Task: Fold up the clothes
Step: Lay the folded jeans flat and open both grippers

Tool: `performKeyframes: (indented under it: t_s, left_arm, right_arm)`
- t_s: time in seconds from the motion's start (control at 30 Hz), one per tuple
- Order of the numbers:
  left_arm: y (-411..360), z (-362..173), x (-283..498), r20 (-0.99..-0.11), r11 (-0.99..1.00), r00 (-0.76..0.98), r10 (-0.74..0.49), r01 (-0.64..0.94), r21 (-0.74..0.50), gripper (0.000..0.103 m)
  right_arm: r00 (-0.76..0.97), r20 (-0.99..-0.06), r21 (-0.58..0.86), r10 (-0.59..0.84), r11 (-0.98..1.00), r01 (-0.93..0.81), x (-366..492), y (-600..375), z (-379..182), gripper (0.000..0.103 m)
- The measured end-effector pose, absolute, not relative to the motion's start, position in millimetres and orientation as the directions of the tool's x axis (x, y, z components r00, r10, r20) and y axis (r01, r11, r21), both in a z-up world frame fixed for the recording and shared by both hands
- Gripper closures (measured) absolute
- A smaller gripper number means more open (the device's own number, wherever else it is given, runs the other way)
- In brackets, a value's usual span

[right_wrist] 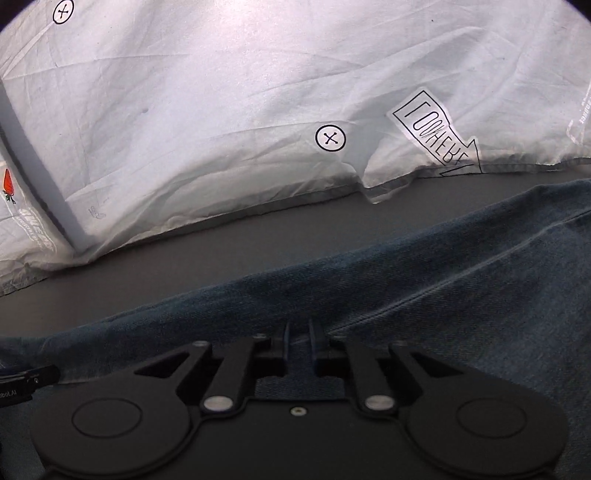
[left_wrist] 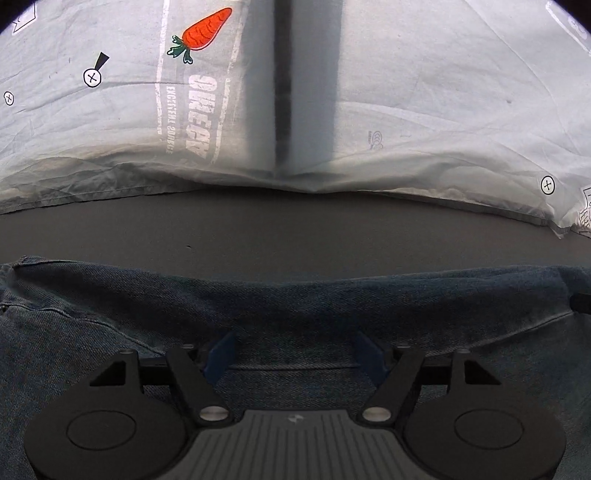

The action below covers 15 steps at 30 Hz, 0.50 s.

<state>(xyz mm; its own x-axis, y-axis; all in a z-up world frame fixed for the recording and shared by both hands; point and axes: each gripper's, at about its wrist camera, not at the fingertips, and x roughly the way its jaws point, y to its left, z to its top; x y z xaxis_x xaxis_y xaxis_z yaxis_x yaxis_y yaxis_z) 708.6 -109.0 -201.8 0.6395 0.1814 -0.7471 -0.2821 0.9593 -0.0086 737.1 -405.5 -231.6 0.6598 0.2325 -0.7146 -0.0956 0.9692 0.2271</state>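
Blue denim jeans point(left_wrist: 295, 295) lie across the grey surface point(left_wrist: 295, 229) and fill the lower half of both views. My left gripper point(left_wrist: 295, 347) hovers over them with its blue-padded fingers point(left_wrist: 221, 354) spread wide and nothing pressed between them. In the right wrist view the jeans point(right_wrist: 443, 295) slope up to the right. My right gripper point(right_wrist: 299, 328) has its fingers almost together at the denim's edge. A crease in the cloth runs off from its tips, so it looks pinched on a thin fold of the jeans.
A crumpled white sheet point(left_wrist: 406, 92) printed with a carrot point(left_wrist: 203, 33) and crossed circles covers the far side; the same sheet point(right_wrist: 221, 92) shows an arrow label point(right_wrist: 432, 133). A bare grey strip point(right_wrist: 184, 266) separates it from the jeans. A black device part point(right_wrist: 26, 376) pokes in at the left.
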Motion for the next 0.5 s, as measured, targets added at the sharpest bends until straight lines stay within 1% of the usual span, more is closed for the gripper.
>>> performKeyframes:
  t_s: [0.07, 0.1, 0.13, 0.17, 0.2, 0.37, 0.47, 0.5]
  left_arm:
    - [-108, -206, 711, -0.733, 0.961, 0.653, 0.190, -0.278, 0.002, 0.017]
    - [-108, -207, 713, -0.731, 0.961, 0.655, 0.193, -0.277, 0.006, 0.014]
    - [-108, -208, 716, -0.733, 0.960, 0.652, 0.192, -0.278, 0.004, 0.008]
    - [-109, -209, 719, -0.738, 0.961, 0.648, 0.191, -0.276, 0.006, 0.003]
    - [-109, -209, 723, -0.744, 0.963, 0.642, 0.187, -0.269, 0.010, 0.001]
    - [-108, -207, 727, -0.760, 0.964, 0.623, 0.182, -0.265, 0.014, 0.000]
    - [-109, -197, 716, -0.795, 0.938, 0.562, 0.226, -0.346, 0.022, 0.000]
    - [-110, -193, 708, -0.804, 0.930, 0.546, 0.235, -0.368, 0.022, 0.000]
  right_arm:
    - [0.657, -0.715, 0.248, 0.240, 0.965, -0.082, 752, -410, -232, 0.096]
    - [0.658, -0.713, 0.256, 0.241, 0.964, -0.076, 759, -412, -233, 0.098]
    - [0.658, -0.713, 0.262, 0.242, 0.963, -0.071, 765, -413, -233, 0.100]
    - [0.654, -0.717, 0.263, 0.241, 0.963, -0.067, 767, -413, -232, 0.100]
    - [0.650, -0.721, 0.263, 0.240, 0.963, -0.064, 769, -413, -231, 0.100]
    - [0.639, -0.736, 0.280, 0.224, 0.960, -0.014, 761, -416, -228, 0.100]
    - [0.625, -0.755, 0.278, 0.198, 0.960, 0.031, 745, -420, -222, 0.098]
    - [0.624, -0.757, 0.275, 0.194, 0.961, 0.035, 735, -422, -220, 0.096]
